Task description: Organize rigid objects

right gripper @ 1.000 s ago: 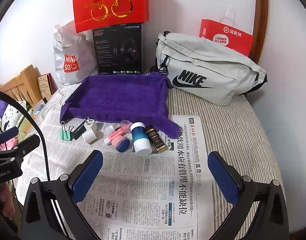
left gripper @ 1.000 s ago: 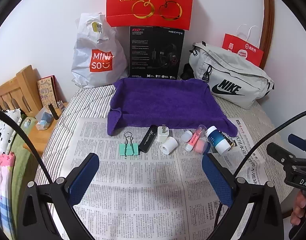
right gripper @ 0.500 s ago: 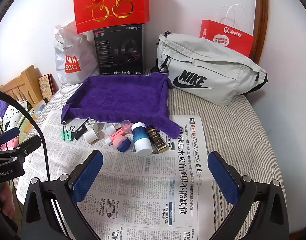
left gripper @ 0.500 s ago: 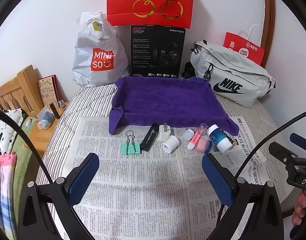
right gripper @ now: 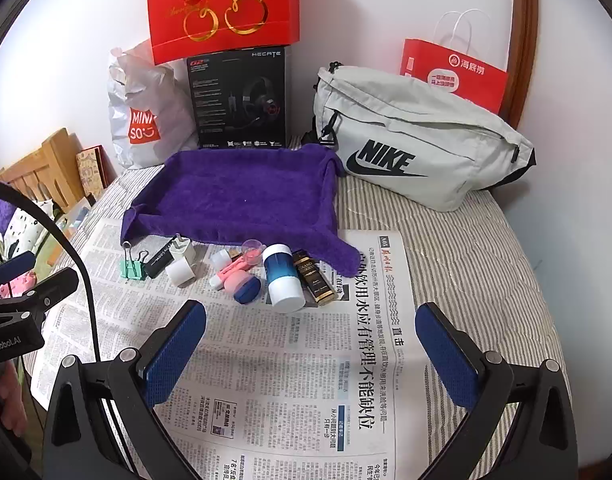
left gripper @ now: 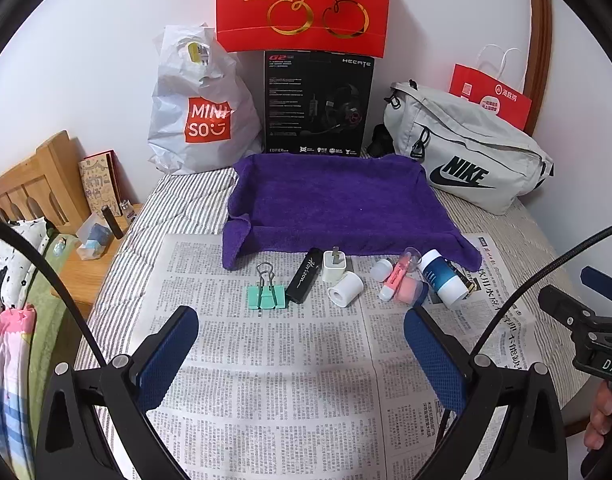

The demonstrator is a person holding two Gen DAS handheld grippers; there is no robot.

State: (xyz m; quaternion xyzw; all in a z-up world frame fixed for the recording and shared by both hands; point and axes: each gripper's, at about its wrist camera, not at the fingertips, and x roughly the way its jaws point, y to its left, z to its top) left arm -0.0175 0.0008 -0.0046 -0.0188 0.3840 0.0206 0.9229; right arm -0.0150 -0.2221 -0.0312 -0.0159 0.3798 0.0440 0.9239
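Note:
A row of small objects lies on the newspaper point(left gripper: 273, 364) in front of a purple towel-lined tray point(left gripper: 338, 200): a green binder clip point(left gripper: 265, 295), a black stick point(left gripper: 304, 275), a white plug point(left gripper: 334, 266), a white cap point(left gripper: 345, 289), a pink tube point(left gripper: 396, 276), a blue-and-white bottle point(left gripper: 442, 278). In the right wrist view a black-and-gold box point(right gripper: 316, 278) lies beside the bottle point(right gripper: 281, 278). My left gripper point(left gripper: 301, 354) and right gripper point(right gripper: 312, 354) both hover open and empty short of the row.
Behind the tray stand a white Miniso bag point(left gripper: 201, 108), a black headset box point(left gripper: 318, 104), a red cherry bag point(left gripper: 301, 4) and a grey Nike bag point(left gripper: 466, 156). A wooden nightstand point(left gripper: 93, 260) with small items sits left of the bed.
Both views have shifted slightly; the objects sit a little nearer and lower in the left wrist view. Nothing was grasped or moved.

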